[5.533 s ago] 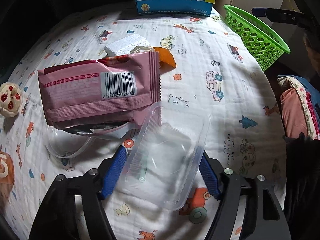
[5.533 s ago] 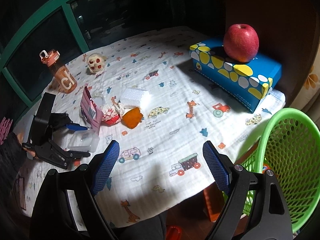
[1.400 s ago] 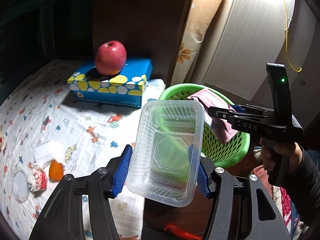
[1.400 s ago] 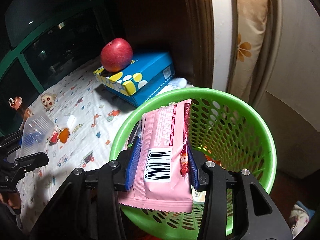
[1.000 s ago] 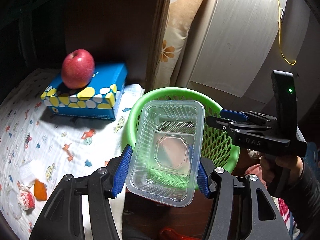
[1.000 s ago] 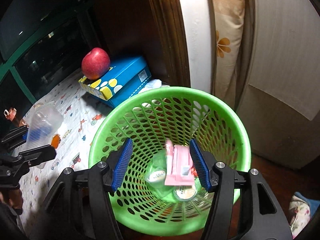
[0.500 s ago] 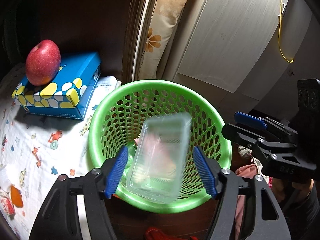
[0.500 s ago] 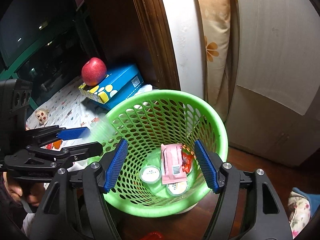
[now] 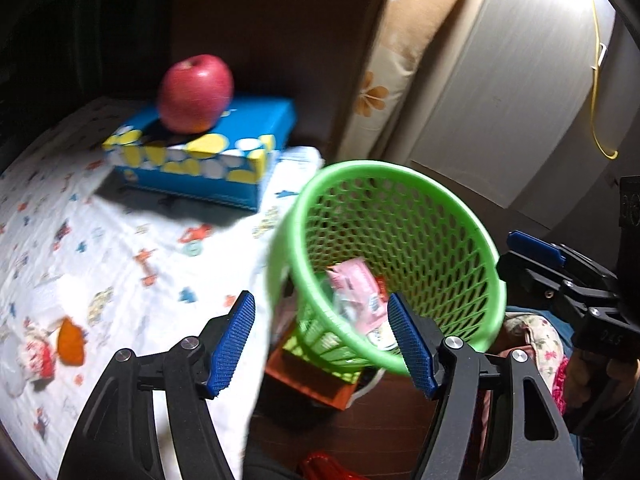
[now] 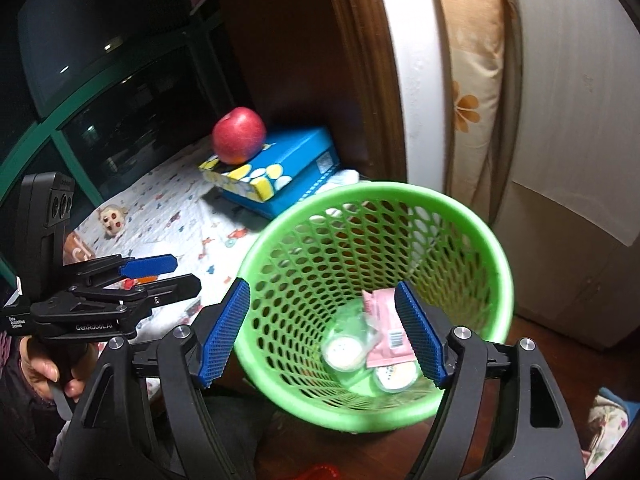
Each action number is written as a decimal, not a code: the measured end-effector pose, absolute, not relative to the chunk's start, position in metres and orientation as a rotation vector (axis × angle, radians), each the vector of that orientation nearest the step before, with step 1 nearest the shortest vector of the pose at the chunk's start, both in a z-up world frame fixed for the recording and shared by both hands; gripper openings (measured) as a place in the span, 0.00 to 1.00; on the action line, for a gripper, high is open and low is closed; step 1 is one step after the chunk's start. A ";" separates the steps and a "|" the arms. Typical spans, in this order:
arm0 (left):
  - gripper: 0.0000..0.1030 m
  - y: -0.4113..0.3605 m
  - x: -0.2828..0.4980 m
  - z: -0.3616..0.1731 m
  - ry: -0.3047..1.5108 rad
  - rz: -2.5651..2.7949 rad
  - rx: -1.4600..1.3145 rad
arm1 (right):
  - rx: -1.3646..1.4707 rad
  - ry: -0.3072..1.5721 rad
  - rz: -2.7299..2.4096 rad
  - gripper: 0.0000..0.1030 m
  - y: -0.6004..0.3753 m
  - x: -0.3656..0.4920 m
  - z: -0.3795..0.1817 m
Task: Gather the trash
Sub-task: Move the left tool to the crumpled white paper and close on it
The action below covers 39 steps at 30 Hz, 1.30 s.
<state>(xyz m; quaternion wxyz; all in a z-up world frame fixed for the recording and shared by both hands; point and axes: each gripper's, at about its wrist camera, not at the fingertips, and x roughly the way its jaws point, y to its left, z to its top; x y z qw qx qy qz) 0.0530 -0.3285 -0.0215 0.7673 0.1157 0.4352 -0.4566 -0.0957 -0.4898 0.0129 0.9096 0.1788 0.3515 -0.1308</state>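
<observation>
Green basket (image 10: 496, 264): mesh plastic, standing off the table's far right corner, below the cloth's edge.
Basket contents: pink wrapper (image 10: 386, 330) with barcode, two round lidded cups (image 10: 344, 354); a clear container (image 9: 352, 304) is only a blur.
Blue box (image 9: 208, 160): far edge of the table (image 9: 120, 240), red apple (image 9: 195, 94) on top.
Left gripper (image 9: 322, 338): jaws apart, nothing between.
Right gripper (image 10: 322, 332): jaws opening, empty, over the basket.
Trash left: orange scrap (image 9: 70, 342) near the table's left edge, blurred.
Hard to read: basket's base.
</observation>
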 end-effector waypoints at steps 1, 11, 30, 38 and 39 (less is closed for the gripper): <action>0.64 -0.319 0.057 -0.022 0.942 -0.966 0.249 | 0.365 0.726 -0.263 0.74 -0.486 -0.092 0.013; 0.64 -0.226 0.100 -0.030 0.913 -0.706 0.208 | 0.326 0.761 -0.153 0.75 -0.436 -0.049 0.009; 0.64 -0.130 0.196 -0.099 1.020 -0.346 0.114 | 0.283 0.828 -0.001 0.75 -0.364 0.018 -0.008; 0.50 -0.130 0.209 -0.109 1.017 -0.333 0.125 | 0.275 0.867 0.024 0.75 -0.351 0.037 -0.023; 0.47 -0.128 0.210 -0.110 1.014 -0.327 0.127 | 0.274 0.871 0.027 0.75 -0.349 0.040 -0.025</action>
